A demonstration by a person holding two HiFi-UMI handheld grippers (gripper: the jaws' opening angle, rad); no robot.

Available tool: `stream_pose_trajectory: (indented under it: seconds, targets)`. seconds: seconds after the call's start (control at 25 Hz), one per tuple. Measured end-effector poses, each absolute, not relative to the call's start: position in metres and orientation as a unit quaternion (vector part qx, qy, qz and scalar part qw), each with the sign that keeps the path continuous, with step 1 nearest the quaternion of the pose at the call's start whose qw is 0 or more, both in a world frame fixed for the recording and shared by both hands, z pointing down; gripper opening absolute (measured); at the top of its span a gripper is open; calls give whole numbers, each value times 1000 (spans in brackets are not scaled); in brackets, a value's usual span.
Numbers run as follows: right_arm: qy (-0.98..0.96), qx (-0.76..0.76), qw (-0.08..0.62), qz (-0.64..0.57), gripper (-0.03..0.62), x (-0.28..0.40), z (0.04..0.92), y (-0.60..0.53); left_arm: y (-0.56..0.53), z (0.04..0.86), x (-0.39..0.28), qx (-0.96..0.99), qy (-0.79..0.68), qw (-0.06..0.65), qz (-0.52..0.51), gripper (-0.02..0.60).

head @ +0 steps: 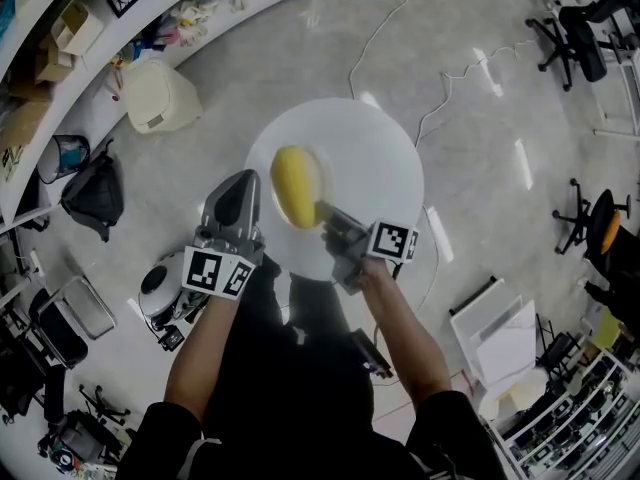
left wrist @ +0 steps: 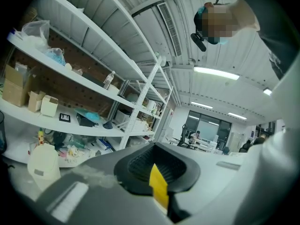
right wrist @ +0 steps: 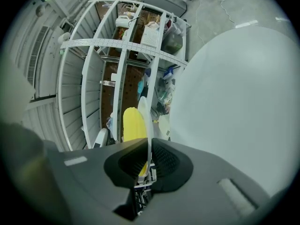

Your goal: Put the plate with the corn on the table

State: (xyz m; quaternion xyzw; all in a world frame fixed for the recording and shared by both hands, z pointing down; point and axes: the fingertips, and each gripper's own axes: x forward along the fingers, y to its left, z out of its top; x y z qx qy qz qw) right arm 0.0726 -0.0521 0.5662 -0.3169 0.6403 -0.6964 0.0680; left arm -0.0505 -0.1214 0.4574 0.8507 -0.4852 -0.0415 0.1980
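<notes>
Head view is showing the person standing over a round white desk [head: 385, 163], looking steeply down on it. The right tongs [head: 328, 220] are gripping the near rim of a small white plate [head: 316, 173], and a yellow cob of corn [head: 293, 183] is lying on that plate. The plate is sitting over the near left part of the desk top. In the right gripper view it is showing edge-on, pinched between the two black pads, with the corn on one face and the desk top spreading wide on the other side. A gap is showing between plate and desk there, so the plate is looking raised off the surface rather than resting on it.

The left tongs [head: 240, 196] are hanging just beside the desk's near left edge, close to the plate but not touching it. In the left gripper view their pads are meeting with nothing between them, and they are pointing upward toward the white shelving [left wrist: 89, 81] and the ceiling lights [left wrist: 215, 73].
</notes>
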Motion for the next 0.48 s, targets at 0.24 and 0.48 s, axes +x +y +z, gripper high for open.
stream_pose_trajectory:
  seconds: [0.24, 0.48]
  targets:
    - [675, -290, 76, -675, 31, 68, 582, -72, -132, 474, -51, 849, -487, 201, -36, 2]
    - [669, -282, 76, -684, 31, 63, 600, -79, -138, 492, -57, 844, -492, 210, -33, 2]
